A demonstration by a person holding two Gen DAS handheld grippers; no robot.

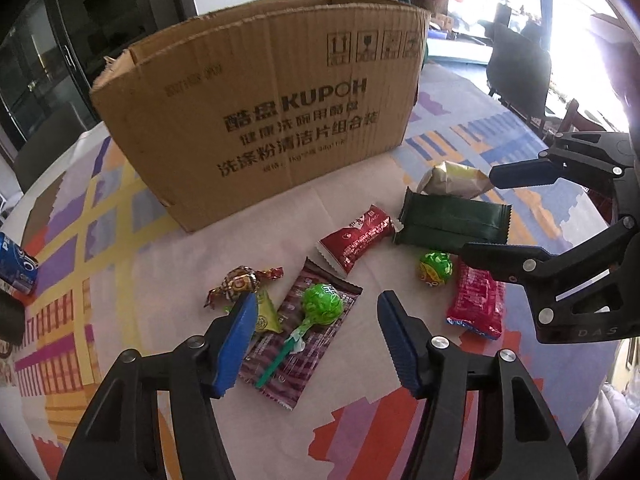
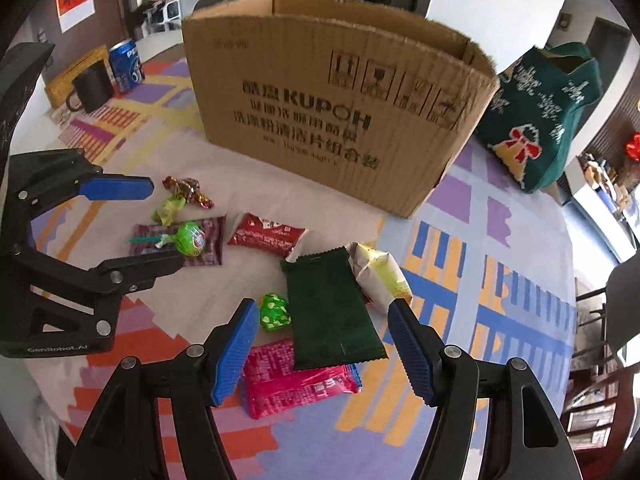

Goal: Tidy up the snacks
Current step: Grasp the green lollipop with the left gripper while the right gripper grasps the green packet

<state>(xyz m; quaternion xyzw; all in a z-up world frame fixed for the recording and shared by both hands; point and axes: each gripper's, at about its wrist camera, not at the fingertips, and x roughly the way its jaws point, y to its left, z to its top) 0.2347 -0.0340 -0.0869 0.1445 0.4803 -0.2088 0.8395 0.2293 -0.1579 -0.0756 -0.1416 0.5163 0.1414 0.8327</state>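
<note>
Here, both the left gripper [image 1: 316,340] and right gripper [image 2: 322,344] are held spread above snacks before the cardboard box [image 1: 256,112].

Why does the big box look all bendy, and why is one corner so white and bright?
In both wrist views the fisheye lens bows the cardboard box and rounds the picture inside dark corners. In the left wrist view the window at upper right is washed out white by daylight. In the right wrist view the box's print looks slightly blurred, while the snacks near the open right gripper are sharper.
</note>
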